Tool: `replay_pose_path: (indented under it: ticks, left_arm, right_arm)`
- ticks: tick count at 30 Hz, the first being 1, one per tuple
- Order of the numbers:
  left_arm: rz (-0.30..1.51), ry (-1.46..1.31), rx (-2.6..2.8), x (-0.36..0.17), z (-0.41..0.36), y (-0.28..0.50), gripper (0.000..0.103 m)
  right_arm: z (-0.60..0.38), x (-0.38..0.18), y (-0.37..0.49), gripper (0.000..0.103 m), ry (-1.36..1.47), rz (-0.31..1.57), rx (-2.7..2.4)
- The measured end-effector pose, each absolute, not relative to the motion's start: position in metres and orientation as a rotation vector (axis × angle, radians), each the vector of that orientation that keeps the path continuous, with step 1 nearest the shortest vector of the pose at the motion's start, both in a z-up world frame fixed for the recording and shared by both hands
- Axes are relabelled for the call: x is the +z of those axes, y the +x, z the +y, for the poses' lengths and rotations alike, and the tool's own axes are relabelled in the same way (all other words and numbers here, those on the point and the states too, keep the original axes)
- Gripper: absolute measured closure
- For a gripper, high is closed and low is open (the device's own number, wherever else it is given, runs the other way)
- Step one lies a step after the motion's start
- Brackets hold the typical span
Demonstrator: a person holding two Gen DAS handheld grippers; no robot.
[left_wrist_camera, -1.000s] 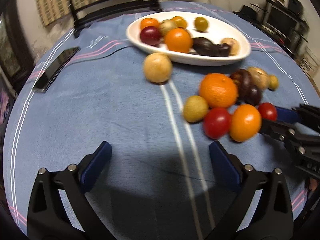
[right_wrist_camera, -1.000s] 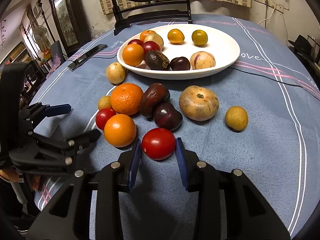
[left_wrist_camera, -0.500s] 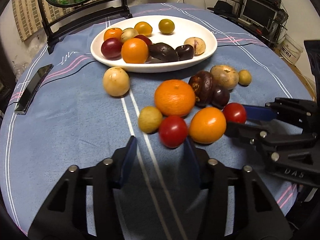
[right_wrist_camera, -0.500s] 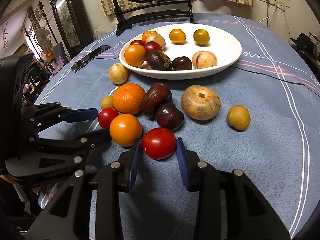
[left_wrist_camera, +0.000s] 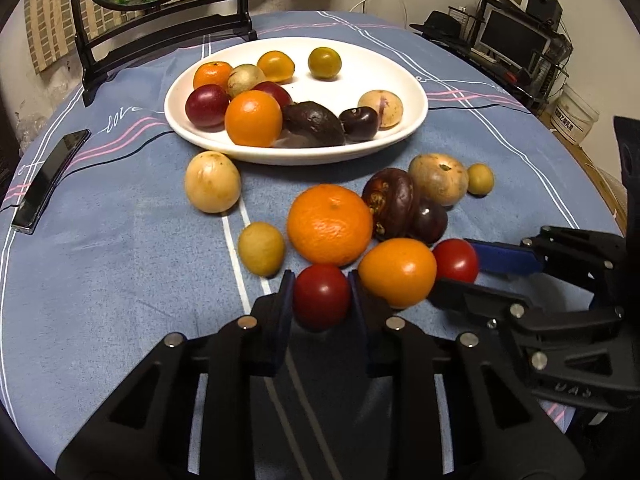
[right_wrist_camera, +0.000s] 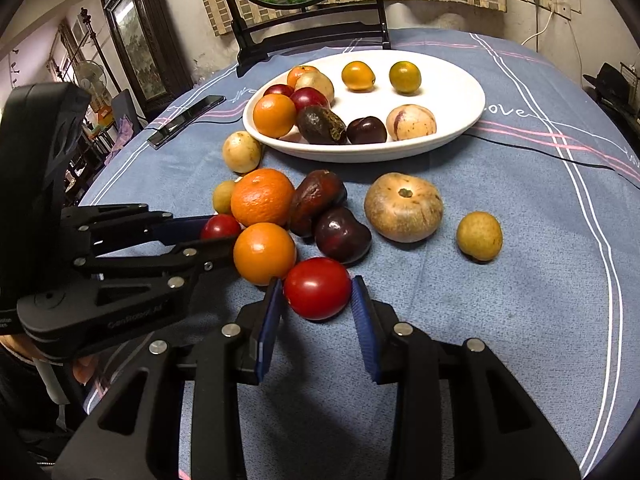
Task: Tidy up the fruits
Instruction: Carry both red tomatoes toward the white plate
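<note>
The left gripper (left_wrist_camera: 321,298) pinches one red tomato (left_wrist_camera: 321,296); the right gripper (right_wrist_camera: 317,290) clamps another tomato (right_wrist_camera: 317,288), an orange (right_wrist_camera: 264,253) between them.

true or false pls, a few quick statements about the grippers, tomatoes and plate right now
1. Each gripper has a red tomato between its pads. True: the left gripper is shut on the left tomato, the right gripper on the right tomato.
2. The plate is empty. False: it holds several fruits.
3. A phone lies on the cloth beside the plate. True.
4. The big orange is on the plate. False: it sits on the cloth.
</note>
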State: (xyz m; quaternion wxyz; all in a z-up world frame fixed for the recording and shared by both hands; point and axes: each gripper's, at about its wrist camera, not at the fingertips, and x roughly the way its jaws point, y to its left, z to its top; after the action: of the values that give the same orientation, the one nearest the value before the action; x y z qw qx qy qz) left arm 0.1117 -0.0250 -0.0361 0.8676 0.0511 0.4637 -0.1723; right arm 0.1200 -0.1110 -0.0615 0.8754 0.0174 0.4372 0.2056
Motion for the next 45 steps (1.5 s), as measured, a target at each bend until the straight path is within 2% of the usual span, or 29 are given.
replay_pose_path:
  ticks: [18,34,45]
  left_arm:
    - [0.908,0.072,-0.363,-0.013,-0.001,0.103,0.076]
    - [0.752,0.027,-0.378,0.056,-0.015,0.162,0.076]
    - [0.812,-0.066,-0.283,0.023,-0.020,0.231,0.076]
  right_arm:
    - [-0.129,-0.049,0.116,0.068,0.041,0.875,0.387]
    - [-0.124,0.036,0.156,0.068,0.032,0.645,0.387]
    - [-0.113,-0.001,0.231,0.068,0.131,0.699,0.366]
